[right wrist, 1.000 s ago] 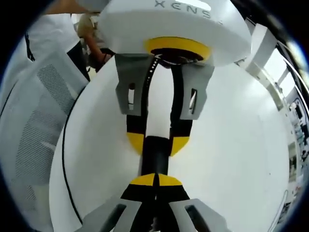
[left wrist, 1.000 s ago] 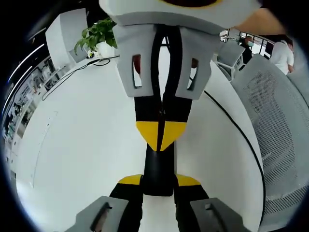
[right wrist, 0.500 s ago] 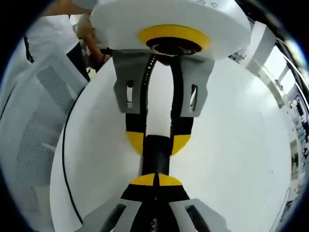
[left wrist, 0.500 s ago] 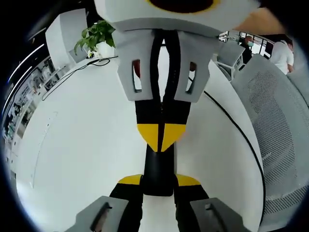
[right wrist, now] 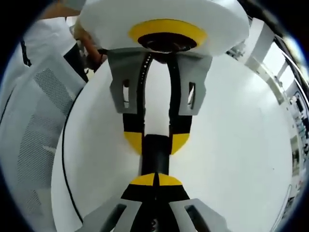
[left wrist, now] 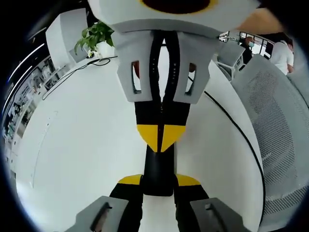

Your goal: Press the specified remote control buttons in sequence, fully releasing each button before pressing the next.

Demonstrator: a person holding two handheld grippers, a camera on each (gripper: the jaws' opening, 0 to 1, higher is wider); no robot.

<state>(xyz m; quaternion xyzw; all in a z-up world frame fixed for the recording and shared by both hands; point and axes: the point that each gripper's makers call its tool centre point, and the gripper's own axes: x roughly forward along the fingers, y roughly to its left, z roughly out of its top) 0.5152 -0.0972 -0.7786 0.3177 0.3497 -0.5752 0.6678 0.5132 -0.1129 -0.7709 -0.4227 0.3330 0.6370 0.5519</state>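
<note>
At frame centre, the left gripper (left wrist: 159,180) clamps one end of a black remote (left wrist: 159,169); the right gripper (right wrist: 155,180), jaws shut, presses its other end on a white table (left wrist: 82,154).

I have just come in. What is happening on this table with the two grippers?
A person works with two handheld grippers over a round white table. The left gripper clamps a slim black remote control between its yellow-tipped jaws. The right gripper, jaws closed together, has its tips against the remote's far end, apparently pressing a button there. The button itself is hidden.
</note>
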